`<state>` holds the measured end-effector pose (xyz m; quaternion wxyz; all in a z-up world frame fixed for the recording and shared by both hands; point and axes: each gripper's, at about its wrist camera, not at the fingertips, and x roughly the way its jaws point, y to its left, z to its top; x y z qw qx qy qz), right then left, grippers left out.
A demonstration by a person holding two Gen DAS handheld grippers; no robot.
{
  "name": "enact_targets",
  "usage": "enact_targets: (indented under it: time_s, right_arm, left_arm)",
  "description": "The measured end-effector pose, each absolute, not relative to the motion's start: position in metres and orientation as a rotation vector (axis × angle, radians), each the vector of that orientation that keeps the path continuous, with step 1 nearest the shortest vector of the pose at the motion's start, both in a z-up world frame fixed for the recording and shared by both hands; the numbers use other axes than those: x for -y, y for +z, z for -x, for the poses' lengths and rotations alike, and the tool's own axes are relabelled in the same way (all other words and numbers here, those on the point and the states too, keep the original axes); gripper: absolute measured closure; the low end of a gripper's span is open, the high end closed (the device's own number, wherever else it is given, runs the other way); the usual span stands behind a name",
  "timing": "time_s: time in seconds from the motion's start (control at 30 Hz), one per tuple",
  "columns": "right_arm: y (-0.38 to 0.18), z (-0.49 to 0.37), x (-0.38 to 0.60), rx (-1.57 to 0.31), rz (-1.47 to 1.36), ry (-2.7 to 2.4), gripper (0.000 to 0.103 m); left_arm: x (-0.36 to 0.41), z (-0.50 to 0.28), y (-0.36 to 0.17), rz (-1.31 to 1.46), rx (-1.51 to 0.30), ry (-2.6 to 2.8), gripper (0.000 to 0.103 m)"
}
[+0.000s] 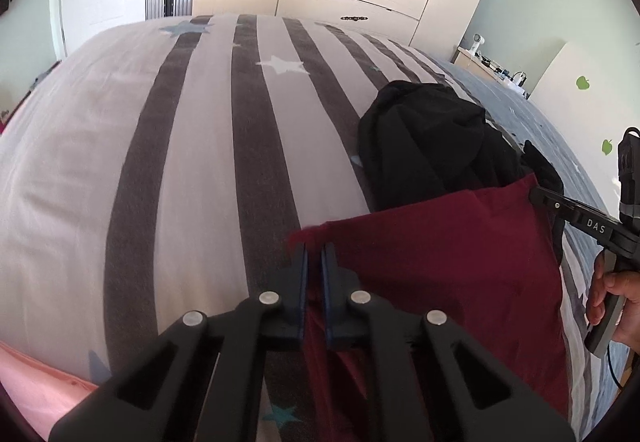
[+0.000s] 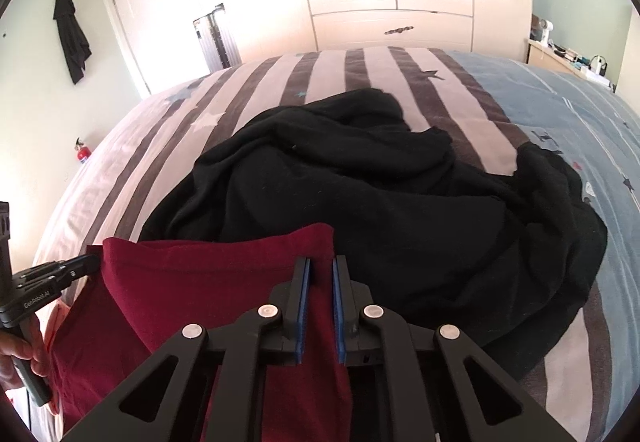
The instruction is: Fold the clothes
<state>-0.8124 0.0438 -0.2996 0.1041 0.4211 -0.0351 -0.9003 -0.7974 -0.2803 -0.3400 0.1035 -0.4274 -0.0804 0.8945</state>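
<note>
Both the left gripper (image 1: 315, 248) and right gripper (image 2: 320, 262) pinch the maroon garment (image 1: 440, 262) by its far corners in their jaws, stretched above the striped bed (image 1: 180, 161), near the black clothes (image 2: 360, 181).

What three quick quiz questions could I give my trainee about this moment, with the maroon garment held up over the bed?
1. True or false: both grippers are shut on the maroon garment.
2. Which lies on the striped bedspread beyond the maroon garment? A) black clothing B) a white towel C) blue jeans
3. Fill in: the left gripper pinches the garment's top ____ corner, as its own camera sees it.

Key:
1. True; the right gripper pinches the opposite top corner.
2. A
3. left
</note>
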Motion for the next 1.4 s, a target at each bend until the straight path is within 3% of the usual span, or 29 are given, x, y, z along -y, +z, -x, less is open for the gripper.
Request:
enact_targets:
  time_s: [0.4,0.63,0.97,1.03,1.17,1.3,1.4]
  right_arm:
    - [-0.288,0.816,-0.051,0.107,-1.228,-2.703,0.098]
    - [-0.287,0.801,-0.018,0.023,-1.166,-2.515,0.098]
    - [-0.316,0.827,-0.025,-0.034,-1.3,-2.623,0.103]
    - [-0.309,0.829,-0.034,0.0,-1.284,-2.696,0.103]
    - [-0.29,0.826,-0.051,0.116,-1.233,-2.753,0.099]
    - [-0.279,0.796,-0.053,0.096,-1.192,-2.708,0.099]
    - [-0.275,0.76,-0.052,0.132,-1.182,-2.609,0.088]
  left_arm:
    - [0.269,0.831,-0.349,1.38,0.087,2.673,0.097]
    - [0.298,0.824,-0.341,1.375,0.299,2.763,0.091]
    - [0.252,0.795,-0.365,1.406,0.093,2.57,0.091]
    - [0.262,0.797,-0.37,1.429,0.144,2.603,0.092]
    - [0.279,0.791,-0.359,1.394,0.201,2.716,0.09]
    - [0.291,0.764,-0.336,1.326,0.247,2.706,0.09]
    - [0.289,0.726,-0.318,1.263,0.23,2.679,0.09]
